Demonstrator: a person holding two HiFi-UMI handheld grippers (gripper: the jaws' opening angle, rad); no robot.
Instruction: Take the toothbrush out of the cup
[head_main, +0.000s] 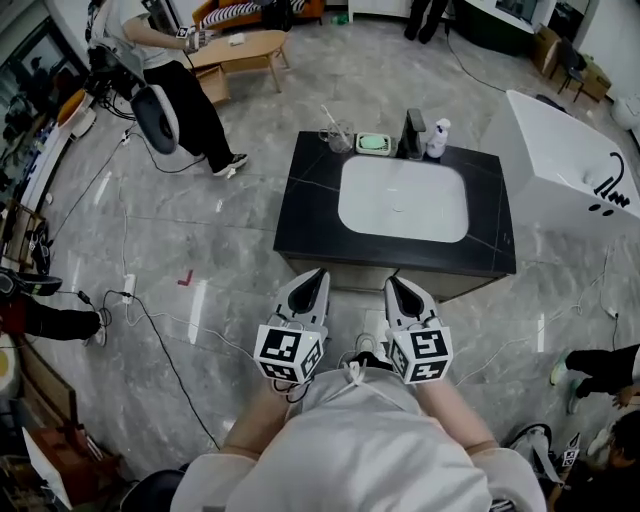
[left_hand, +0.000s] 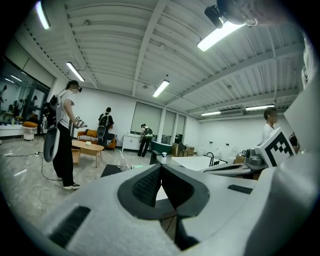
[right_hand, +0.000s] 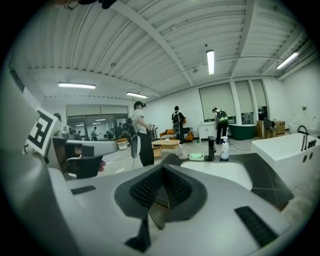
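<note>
- both grippers are held low and close to the person's body, short of the near edge of the black stone-look vanity counter (head_main: 310, 205); nothing on it is within reach yet.
- the left gripper (head_main: 318, 276) has its jaws pressed together with nothing between them; the right gripper (head_main: 396, 284) shows the same in its own view, pads meeting and empty.
- the slim white toothbrush (head_main: 328, 116) stands in the clear glass cup (head_main: 340, 136) at the counter's far left corner, beyond the white oval basin (head_main: 403, 200) sunk in the middle.
- from the grippers the cup lies straight ahead and far across the counter, a little right of the left gripper's line and well left of the right one, so i judge the left gripper the nearer and better lined up.
- the toothbrush's long axis is close to upright, its free end leaning up and away towards the far left, above the cup's rim (which end is the bristles i cannot tell).
- that free end is the part to take; the jaws would have to open first, then close across the shaft above the rim and draw it up along its lean.
- room: towards the counter's left edge the cup has bare counter beside it; on its right the pale green soap dish (head_main: 374, 144) sits just beside, then the dark tap (head_main: 414, 133) and the white pump bottle (head_main: 437, 139) along the far edge.
- coming in from above or from the left looks least crowded.
</note>
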